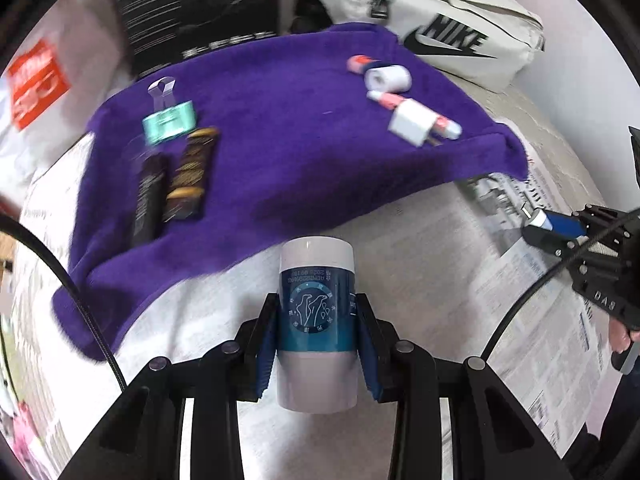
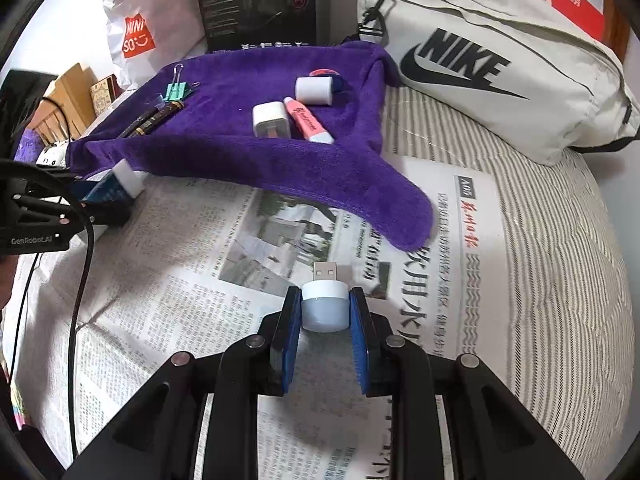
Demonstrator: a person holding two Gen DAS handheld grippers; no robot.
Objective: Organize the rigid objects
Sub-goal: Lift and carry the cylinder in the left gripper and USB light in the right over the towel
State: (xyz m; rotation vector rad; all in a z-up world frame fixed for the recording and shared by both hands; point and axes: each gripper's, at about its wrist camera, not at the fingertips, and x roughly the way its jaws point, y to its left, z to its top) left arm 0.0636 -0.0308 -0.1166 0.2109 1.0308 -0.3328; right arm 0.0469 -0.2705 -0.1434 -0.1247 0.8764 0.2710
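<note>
My left gripper (image 1: 316,320) is shut on a white bottle with a blue label (image 1: 317,320), held above the newspaper just short of the purple towel (image 1: 280,132). My right gripper (image 2: 325,310) is shut on a small white USB light (image 2: 325,304), its plug pointing forward over the newspaper (image 2: 200,300). On the towel lie a green binder clip (image 1: 168,120), dark pens (image 1: 168,184), a white charger (image 1: 412,122), a pink highlighter (image 2: 306,120) and a white roll (image 2: 314,90). The right gripper shows at the right edge of the left wrist view (image 1: 560,228); the left gripper with the bottle shows at the left of the right wrist view (image 2: 108,196).
A white Nike bag (image 2: 500,64) lies at the back right on the striped bedding (image 2: 560,280). A black box (image 2: 256,0) and a Miniso bag (image 2: 140,36) stand behind the towel. A black cable (image 2: 80,280) hangs at the left.
</note>
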